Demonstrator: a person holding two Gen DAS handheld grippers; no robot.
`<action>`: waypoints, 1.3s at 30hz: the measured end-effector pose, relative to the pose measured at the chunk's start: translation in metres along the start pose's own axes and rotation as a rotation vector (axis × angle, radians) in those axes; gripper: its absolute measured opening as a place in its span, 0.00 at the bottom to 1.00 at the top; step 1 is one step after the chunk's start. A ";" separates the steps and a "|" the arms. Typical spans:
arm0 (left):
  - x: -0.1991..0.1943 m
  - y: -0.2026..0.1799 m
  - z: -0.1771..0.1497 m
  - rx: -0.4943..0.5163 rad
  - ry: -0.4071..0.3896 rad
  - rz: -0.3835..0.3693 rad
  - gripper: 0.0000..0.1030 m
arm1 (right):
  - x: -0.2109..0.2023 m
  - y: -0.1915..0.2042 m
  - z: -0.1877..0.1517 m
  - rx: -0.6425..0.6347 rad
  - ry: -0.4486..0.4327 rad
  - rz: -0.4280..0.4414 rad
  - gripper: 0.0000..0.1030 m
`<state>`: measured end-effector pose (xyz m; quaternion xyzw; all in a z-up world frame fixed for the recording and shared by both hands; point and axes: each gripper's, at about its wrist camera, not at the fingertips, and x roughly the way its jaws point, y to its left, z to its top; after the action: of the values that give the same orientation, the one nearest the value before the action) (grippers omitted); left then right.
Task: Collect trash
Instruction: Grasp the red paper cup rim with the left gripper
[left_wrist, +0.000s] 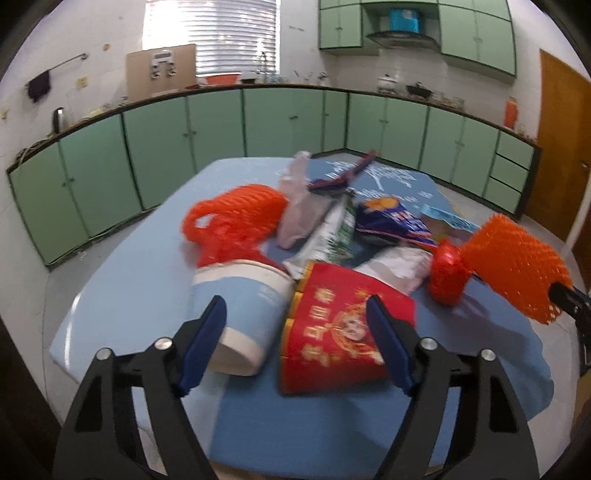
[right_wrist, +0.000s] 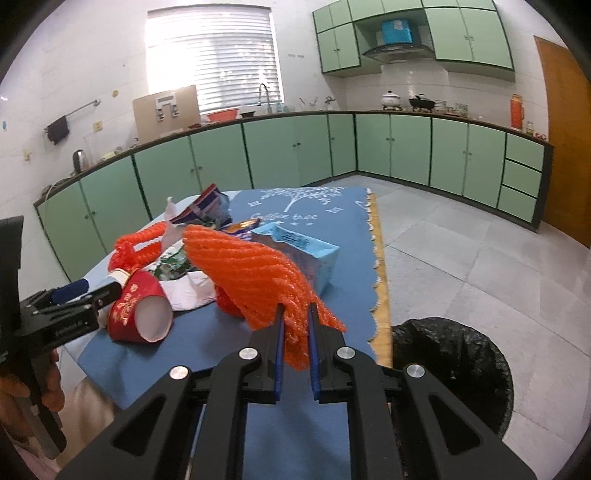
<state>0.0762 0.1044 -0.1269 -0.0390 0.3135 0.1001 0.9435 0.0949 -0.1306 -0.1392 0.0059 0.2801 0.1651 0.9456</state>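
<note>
Orange foam net (right_wrist: 255, 280) is clamped in the right hand-held gripper (right_wrist: 295, 332), lifted over the table (right_wrist: 354, 236), bin (right_wrist: 458, 369) at 4 o'clock. Left hand-held gripper (left_wrist: 295, 317) is wide open over the red cup (left_wrist: 332, 332), blue cup (left_wrist: 240, 306) just at 9 o'clock of it, wrappers (left_wrist: 332, 229) behind.
</note>
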 end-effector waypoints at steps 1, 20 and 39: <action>0.003 -0.003 -0.001 0.007 0.008 -0.006 0.70 | 0.000 -0.002 0.000 0.006 0.002 -0.005 0.11; 0.011 -0.024 -0.004 0.002 0.085 -0.197 0.62 | -0.003 -0.008 -0.004 0.028 0.000 -0.044 0.11; -0.005 -0.041 0.006 0.043 0.027 -0.250 0.17 | -0.020 -0.020 -0.003 0.052 -0.020 -0.068 0.11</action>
<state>0.0840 0.0647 -0.1189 -0.0588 0.3210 -0.0257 0.9449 0.0834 -0.1562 -0.1335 0.0228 0.2747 0.1253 0.9531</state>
